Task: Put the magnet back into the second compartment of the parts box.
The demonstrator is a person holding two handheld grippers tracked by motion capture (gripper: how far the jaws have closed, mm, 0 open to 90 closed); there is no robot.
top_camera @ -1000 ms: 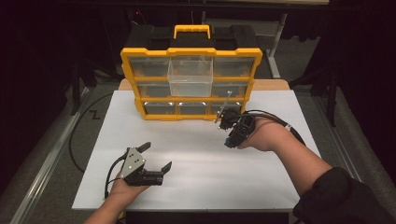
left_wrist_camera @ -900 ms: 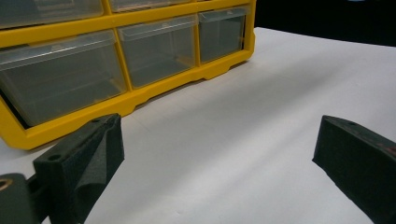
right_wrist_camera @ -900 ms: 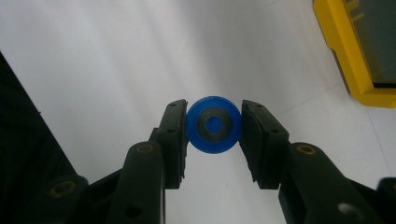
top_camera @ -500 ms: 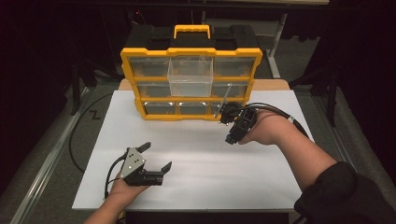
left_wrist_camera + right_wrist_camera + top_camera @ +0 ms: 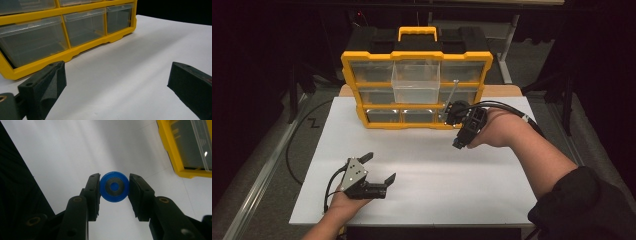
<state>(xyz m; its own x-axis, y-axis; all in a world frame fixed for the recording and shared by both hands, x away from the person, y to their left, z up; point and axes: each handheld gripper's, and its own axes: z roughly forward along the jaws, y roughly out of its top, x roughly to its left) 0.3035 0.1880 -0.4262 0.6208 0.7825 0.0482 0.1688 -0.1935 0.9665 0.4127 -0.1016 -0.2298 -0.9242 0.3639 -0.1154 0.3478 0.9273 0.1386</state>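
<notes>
R gripper (image 5: 114,187) clamps blue disc (image 5: 114,186) (near organizer (image 5: 417,90) edge).

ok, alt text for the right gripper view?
The right gripper clamps a round blue disc with a grey metal ring edge-on between its black jaws, above the white table. A corner of the yellow drawer organizer sits at upper right.

A small round blue disc (image 5: 114,186) with a grey metal ring and blue centre sits face-on, clamped by its rim in the right gripper (image 5: 114,187), above the white counter (image 5: 75,150).
</notes>
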